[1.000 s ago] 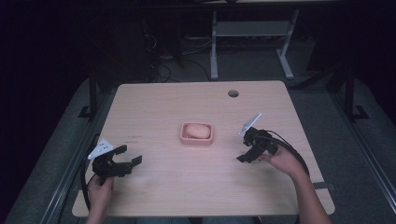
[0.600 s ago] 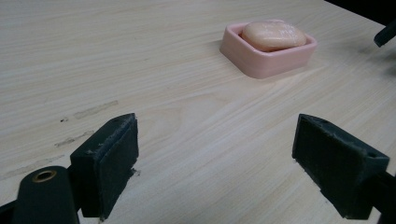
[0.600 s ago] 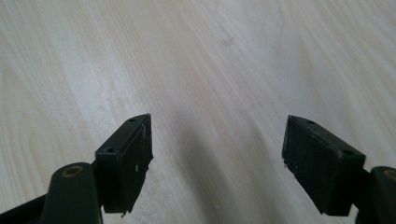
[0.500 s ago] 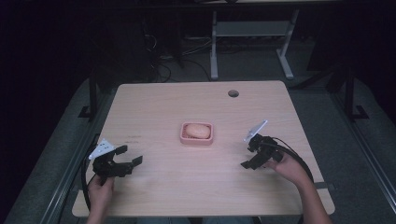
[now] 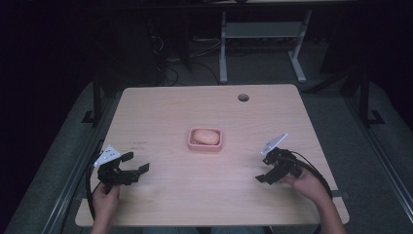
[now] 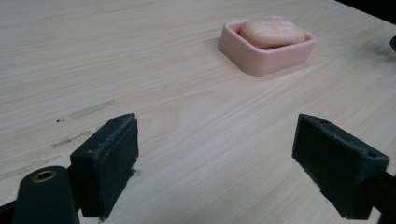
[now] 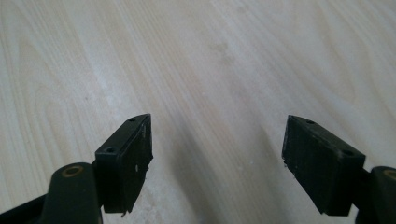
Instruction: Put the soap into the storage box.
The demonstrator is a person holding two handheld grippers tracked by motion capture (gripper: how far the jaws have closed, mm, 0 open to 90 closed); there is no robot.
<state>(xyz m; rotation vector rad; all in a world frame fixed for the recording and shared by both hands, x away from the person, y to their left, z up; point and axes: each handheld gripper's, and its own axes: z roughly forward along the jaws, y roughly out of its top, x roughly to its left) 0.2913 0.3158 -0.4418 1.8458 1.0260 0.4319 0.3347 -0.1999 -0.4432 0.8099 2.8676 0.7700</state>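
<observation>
Looking down from the high view, the pale wooden table carries a small pink rectangular soap dish near its middle, with a peach-coloured oval bar of soap lying inside it. The left gripper rests low over the near left part of the table, its jaws spread and aimed toward the dish, probably parked there so it can steady or reach the dish when needed. The right gripper sits at the near right, well apart from the dish, jaws parted with nothing between them; it looks withdrawn to the person's side rather than engaged. A dark round cable hole lies toward the table's far edge.

From the left gripper view, the two black jaws stand wide apart over bare wood, and the dish lies ahead and to the right. The soap fills most of the dish, smooth and rounded, rising above the rim, with faint lettering pressed into its top, too small to read.

From the right gripper view, the jaws are likewise apart above pale wood grain, holding nothing.
</observation>
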